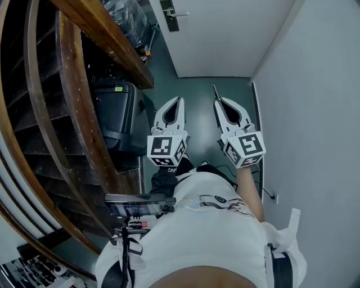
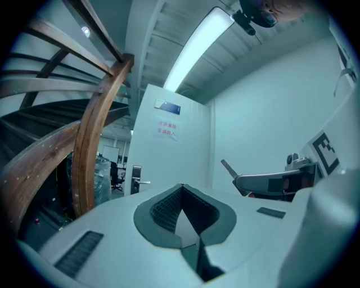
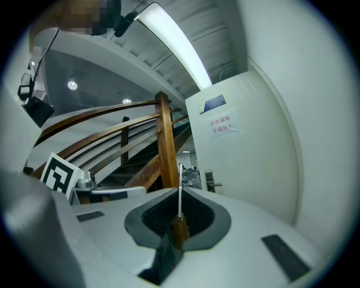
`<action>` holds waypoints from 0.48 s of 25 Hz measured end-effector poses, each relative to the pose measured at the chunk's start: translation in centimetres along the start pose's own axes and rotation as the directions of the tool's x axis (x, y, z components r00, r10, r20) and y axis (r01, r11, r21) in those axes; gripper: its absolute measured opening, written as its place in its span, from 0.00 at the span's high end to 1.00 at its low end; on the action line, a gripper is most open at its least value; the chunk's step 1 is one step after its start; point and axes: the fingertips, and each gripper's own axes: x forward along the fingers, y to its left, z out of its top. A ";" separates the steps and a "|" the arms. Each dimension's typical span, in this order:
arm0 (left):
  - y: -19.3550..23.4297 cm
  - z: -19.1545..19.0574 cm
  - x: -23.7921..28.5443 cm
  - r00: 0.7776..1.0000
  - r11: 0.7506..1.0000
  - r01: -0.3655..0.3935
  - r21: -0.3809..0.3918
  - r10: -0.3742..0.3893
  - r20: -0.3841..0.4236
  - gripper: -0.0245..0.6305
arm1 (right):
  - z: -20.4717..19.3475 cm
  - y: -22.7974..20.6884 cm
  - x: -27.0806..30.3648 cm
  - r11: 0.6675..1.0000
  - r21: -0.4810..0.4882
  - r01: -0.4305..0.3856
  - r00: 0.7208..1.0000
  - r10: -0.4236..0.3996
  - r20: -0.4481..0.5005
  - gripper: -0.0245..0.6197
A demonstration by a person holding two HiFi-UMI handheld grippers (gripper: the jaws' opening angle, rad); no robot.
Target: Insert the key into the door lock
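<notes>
The white door (image 1: 225,34) stands ahead, with its metal lock plate and lever handle (image 1: 169,12) at the top of the head view. My right gripper (image 1: 217,102) is shut on a key (image 1: 215,90) whose thin blade sticks out past the tips. In the right gripper view, the key's blade (image 3: 180,194) rises from a brown head pinched between the jaws (image 3: 179,189). The lock (image 3: 210,181) is far off, to the blade's right. My left gripper (image 1: 179,99) is shut with nothing in it (image 2: 182,185). The left gripper view shows the lock (image 2: 136,179) at a distance.
A curved wooden stair rail (image 1: 67,84) fills the left side. A black case (image 1: 119,112) sits on the floor beside it. A white wall (image 1: 315,112) runs along the right, with a cable and socket (image 1: 274,197) low down. A red-lettered sign (image 3: 220,125) hangs on the door.
</notes>
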 end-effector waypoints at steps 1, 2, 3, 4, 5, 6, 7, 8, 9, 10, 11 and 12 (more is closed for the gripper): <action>0.1 -0.1 0.2 1.000 1.000 -0.001 -0.001 0.001 -0.003 0.96 | -0.1 -0.1 0.2 1.000 0.005 -0.002 1.000 0.002 -0.001 0.92; 0.2 -0.3 0.4 1.000 1.000 -0.002 -0.002 0.002 -0.007 0.96 | -0.2 -0.2 0.5 1.000 0.009 -0.003 1.000 0.003 -0.003 0.92; 0.4 -0.4 0.6 1.000 1.000 -0.005 -0.004 0.005 -0.011 0.96 | -0.3 -0.2 0.8 1.000 0.013 -0.006 1.000 0.006 -0.006 0.92; 0.6 -0.5 0.7 1.000 1.000 -0.009 -0.007 0.009 -0.014 0.96 | -0.5 -0.3 1.1 1.000 0.015 -0.008 1.000 0.008 -0.010 0.92; 0.9 -0.6 0.9 1.000 1.000 -0.012 -0.009 0.012 -0.016 0.96 | -0.6 -0.3 1.5 1.000 0.017 -0.010 1.000 0.011 -0.014 0.92; 1.2 -0.7 1.1 1.000 1.000 -0.014 -0.010 0.014 -0.015 0.96 | -0.7 -0.3 1.9 1.000 0.018 -0.013 1.000 0.013 -0.016 0.92; 1.5 -0.7 1.4 1.000 1.000 -0.015 -0.010 0.015 -0.013 0.96 | -0.7 -0.3 2.3 1.000 0.018 -0.016 1.000 0.016 -0.017 0.92; 1.8 -0.6 1.8 1.000 1.000 -0.015 -0.011 0.015 -0.012 0.96 | -0.7 -0.4 2.8 1.000 0.017 -0.018 1.000 0.019 -0.018 0.92; 2.1 -0.6 2.3 1.000 1.000 -0.015 -0.012 0.015 -0.010 0.96 | -0.6 -0.5 3.3 1.000 0.016 -0.020 1.000 0.021 -0.020 0.92; 2.4 -0.6 2.8 1.000 1.000 -0.013 -0.015 0.013 -0.008 0.96 | -0.6 -0.7 3.8 1.000 0.014 -0.021 1.000 0.021 -0.022 0.92; 2.8 -0.6 3.4 1.000 1.000 -0.010 -0.018 0.010 -0.006 0.96 | -0.6 -0.9 4.4 1.000 0.012 -0.020 1.000 0.020 -0.024 0.92; 3.2 -0.5 4.1 1.000 1.000 -0.006 -0.022 0.006 -0.004 0.96 | -0.6 -1.2 4.9 1.000 0.011 -0.017 0.999 0.018 -0.026 0.92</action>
